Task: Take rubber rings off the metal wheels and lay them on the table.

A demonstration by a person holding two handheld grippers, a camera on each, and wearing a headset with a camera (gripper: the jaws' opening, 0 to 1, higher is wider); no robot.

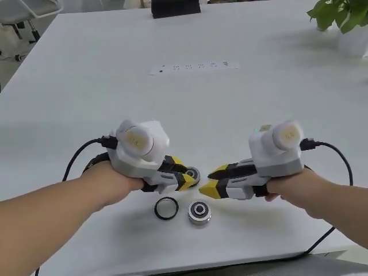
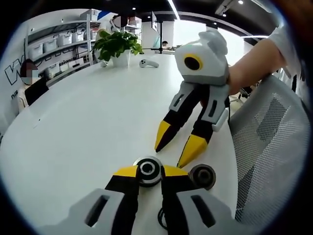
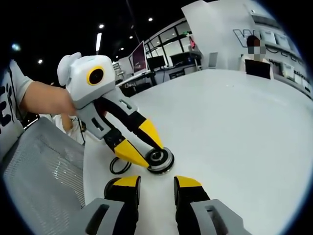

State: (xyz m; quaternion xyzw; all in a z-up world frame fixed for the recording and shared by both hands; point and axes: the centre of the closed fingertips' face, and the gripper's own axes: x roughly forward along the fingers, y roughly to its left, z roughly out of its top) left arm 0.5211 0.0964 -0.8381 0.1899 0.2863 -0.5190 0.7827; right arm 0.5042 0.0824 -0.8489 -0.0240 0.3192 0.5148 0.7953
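Now my left tongs (image 2: 149,172) are clamped on a metal wheel (image 2: 148,169), its rubber ring (image 2: 138,168) not yet off, low in the centre of the left gripper view — my right tongs (image 2: 170,155) hang spread just above it in that frame, tips aimed at the ring.

place: office | white worktop (image 1: 190,109) with socket strip (image 1: 194,67) | mesh chair (image 2: 266,147) | desk monitors (image 3: 138,58) | shelves of storage bins (image 2: 54,46) | potted plant (image 2: 117,45)
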